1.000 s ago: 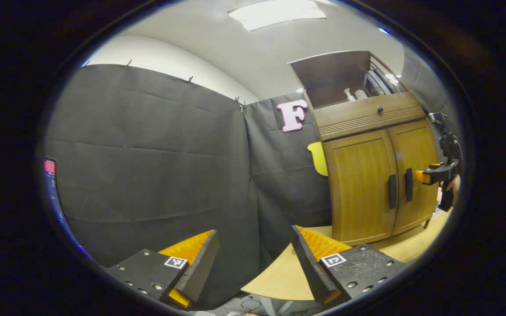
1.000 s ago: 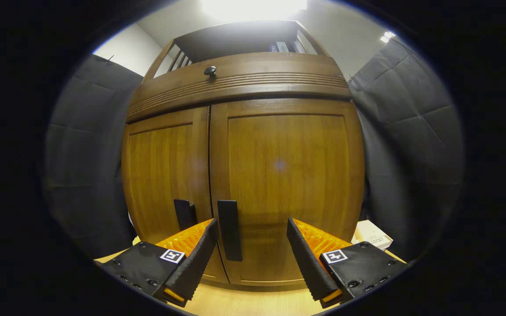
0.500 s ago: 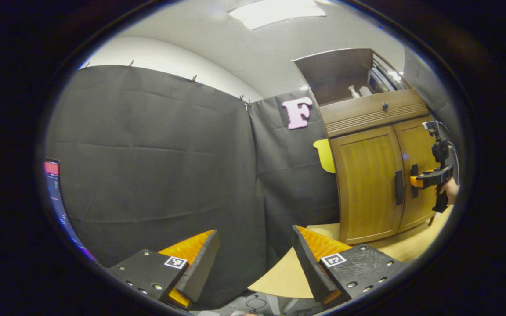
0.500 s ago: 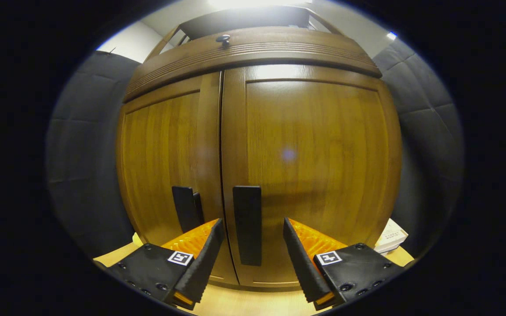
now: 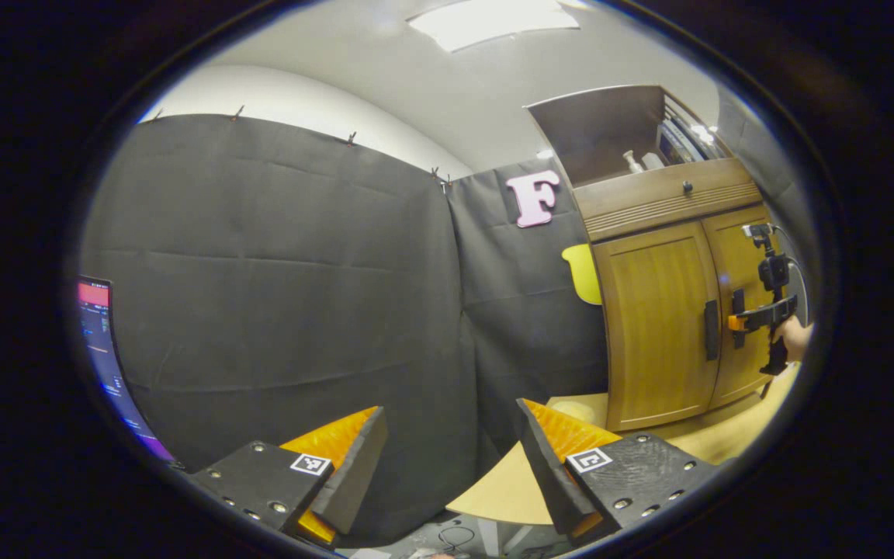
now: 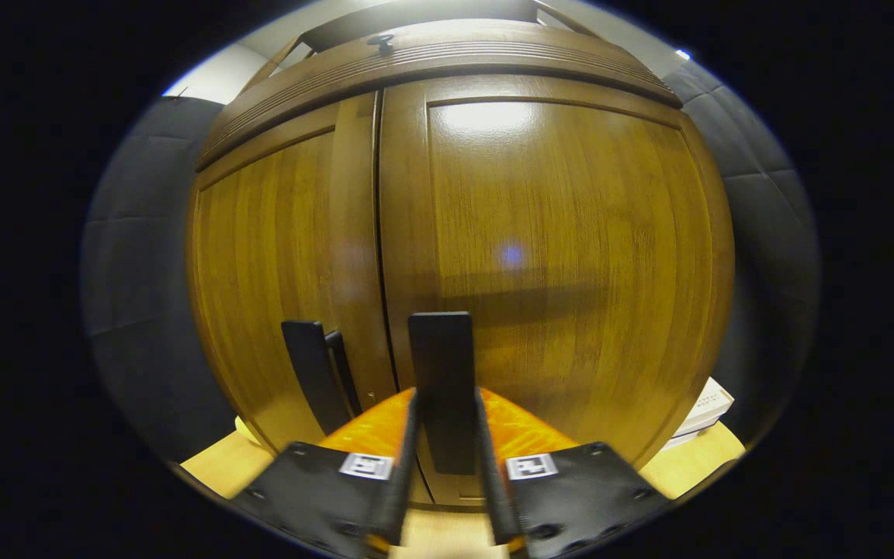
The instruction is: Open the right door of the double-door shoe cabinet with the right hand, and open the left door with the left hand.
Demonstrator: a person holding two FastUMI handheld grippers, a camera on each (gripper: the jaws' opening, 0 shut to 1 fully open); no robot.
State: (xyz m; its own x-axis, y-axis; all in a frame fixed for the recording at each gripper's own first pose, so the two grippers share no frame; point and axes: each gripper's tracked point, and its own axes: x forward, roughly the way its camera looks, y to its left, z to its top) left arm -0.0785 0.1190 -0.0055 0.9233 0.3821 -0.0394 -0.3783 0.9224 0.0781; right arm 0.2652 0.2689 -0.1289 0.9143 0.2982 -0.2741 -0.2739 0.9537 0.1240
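The right door's black handle (image 6: 441, 388) stands low in the centre of the right gripper view, clamped between the right gripper (image 6: 444, 466) jaws, which half a second ago stood wide apart. The left gripper (image 5: 447, 473) jaws gape, empty, the shoe cabinet (image 5: 668, 310) at far right.

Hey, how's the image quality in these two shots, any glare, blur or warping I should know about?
Right gripper view: glare patch high on the glossy brown wooden right door, a faint lens flare dot at its middle, door edges bowed by the fisheye, and the right hand-held gripper slightly blurred around the black bar handle. Left gripper view: bright ceiling light panel, sharp focus, wooden shoe cabinet squeezed at the rim.
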